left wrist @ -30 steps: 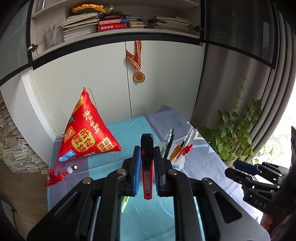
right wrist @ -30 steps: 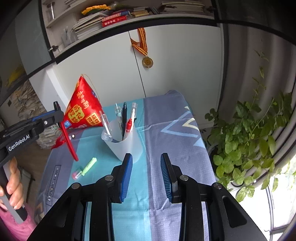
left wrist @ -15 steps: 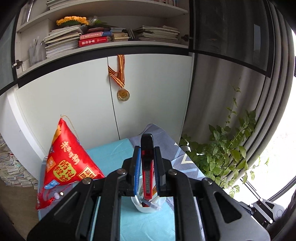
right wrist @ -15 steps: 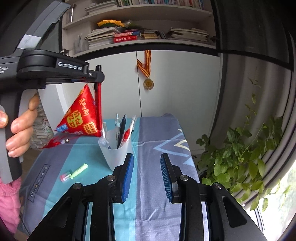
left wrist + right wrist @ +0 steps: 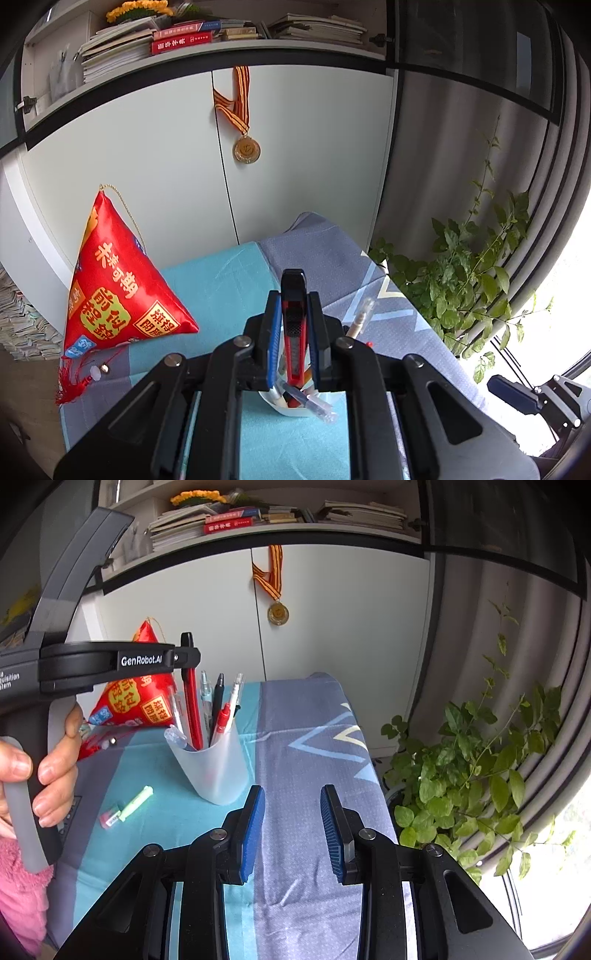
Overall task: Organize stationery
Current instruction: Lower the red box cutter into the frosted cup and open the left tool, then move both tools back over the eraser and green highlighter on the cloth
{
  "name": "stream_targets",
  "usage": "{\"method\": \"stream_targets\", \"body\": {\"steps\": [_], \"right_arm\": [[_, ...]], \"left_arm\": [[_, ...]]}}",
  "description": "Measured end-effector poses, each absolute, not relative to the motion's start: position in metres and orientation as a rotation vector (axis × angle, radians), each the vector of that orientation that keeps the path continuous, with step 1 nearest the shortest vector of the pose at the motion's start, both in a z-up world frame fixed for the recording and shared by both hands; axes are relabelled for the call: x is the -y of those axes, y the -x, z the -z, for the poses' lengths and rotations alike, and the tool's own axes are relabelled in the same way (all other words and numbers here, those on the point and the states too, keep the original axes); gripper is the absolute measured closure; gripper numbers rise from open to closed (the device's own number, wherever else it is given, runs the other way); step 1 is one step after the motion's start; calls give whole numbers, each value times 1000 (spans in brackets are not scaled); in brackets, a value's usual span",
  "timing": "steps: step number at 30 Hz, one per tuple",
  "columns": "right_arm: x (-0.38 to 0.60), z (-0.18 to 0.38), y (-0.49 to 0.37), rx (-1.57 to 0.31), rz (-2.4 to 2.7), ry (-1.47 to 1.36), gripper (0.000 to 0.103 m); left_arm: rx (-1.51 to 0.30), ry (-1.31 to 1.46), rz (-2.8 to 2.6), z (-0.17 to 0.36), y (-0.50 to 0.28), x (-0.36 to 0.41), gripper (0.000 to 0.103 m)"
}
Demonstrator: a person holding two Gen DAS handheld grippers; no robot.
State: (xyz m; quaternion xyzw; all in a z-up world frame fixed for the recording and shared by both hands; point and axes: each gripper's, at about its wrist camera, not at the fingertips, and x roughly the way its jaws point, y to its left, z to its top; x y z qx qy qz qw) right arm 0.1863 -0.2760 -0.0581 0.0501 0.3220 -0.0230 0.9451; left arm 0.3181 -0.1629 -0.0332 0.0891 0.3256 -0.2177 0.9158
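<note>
Green highlighter (image 5: 136, 804) beside pen cup (image 5: 216, 768)

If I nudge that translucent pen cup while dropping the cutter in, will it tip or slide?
The pen cup looks like thin, light plastic, so it probably shifts easily on the cloth. Tall pens lean out above its rim, likely making it top-heavy and apt to tip. The red utility knife, held by the left gripper, adds more height.
</note>
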Motion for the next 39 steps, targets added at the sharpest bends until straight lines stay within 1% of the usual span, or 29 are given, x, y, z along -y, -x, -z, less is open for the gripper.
{"method": "stream_targets", "body": {"steps": [12,14,16,18,20,22,24,29,39], "right_arm": [[276,61,-188,-673,50,-123,72],[274,61,-188,-678,43,-123,72],[273,61,-187,-683,38,-126,72],[273,61,-188,-689,35,-133,72],[273,62,-188,-695,32,-143,72],[271,62,-188,-700,29,-147,72],[269,62,-187,-704,26,-145,72],[257,60,-185,-703,-2,-131,72],[227,61,-185,-730,-56,-88,72]], "left_arm": [[-734,-203,468,52,-314,162,89],[-728,-190,467,49,-310,158,85],[-705,-167,465,40,-306,149,74],[-678,-149,458,32,-300,139,68],[-653,-131,449,23,-294,127,65],[-639,-111,435,17,-289,113,58],[-630,-94,410,15,-285,99,55],[-655,-60,340,25,-279,61,54],[-807,-47,240,82,-265,-5,54]]}}
